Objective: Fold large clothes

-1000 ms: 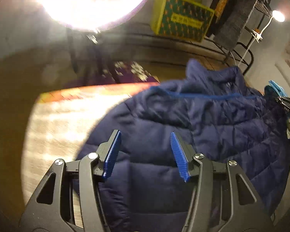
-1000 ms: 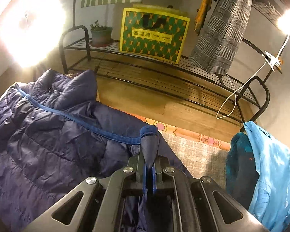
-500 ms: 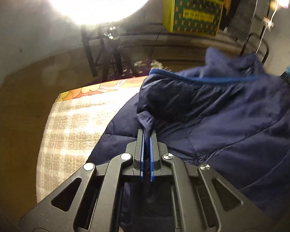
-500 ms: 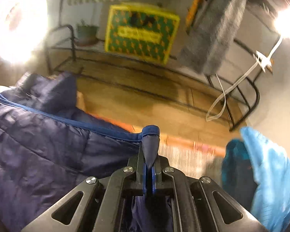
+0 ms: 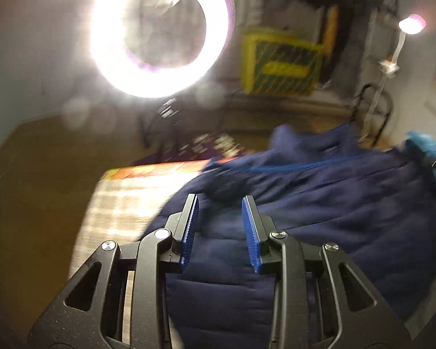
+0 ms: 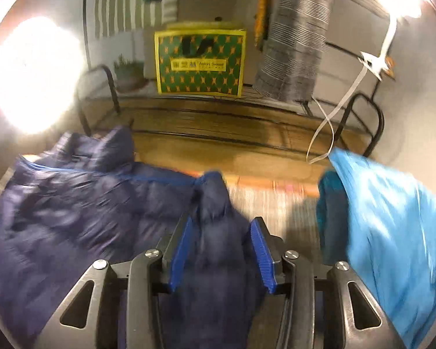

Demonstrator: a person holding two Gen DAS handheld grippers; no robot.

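Note:
A navy quilted puffer jacket (image 5: pixel 334 197) with a blue zipper line lies on a pale woven table cover (image 5: pixel 122 200). My left gripper (image 5: pixel 220 203) is open just above the jacket's near left part, holding nothing. In the right wrist view the jacket (image 6: pixel 72 203) spreads to the left, and a fold of it (image 6: pixel 215 221) lies loose between the open jaws of my right gripper (image 6: pixel 222 224). Both views are blurred by motion.
Light blue clothes (image 6: pixel 392 232) are piled at the right of the table and show at the left wrist view's right edge (image 5: pixel 430 148). A black metal rack (image 6: pixel 372 128) with a yellow-green box (image 6: pixel 200 61) stands behind. A ring light (image 5: pixel 160 32) glares.
Both grippers were shut on jacket folds half a second ago and have now opened, letting the jacket drop onto the table. The left gripper was open one second ago, then shut, then opened.

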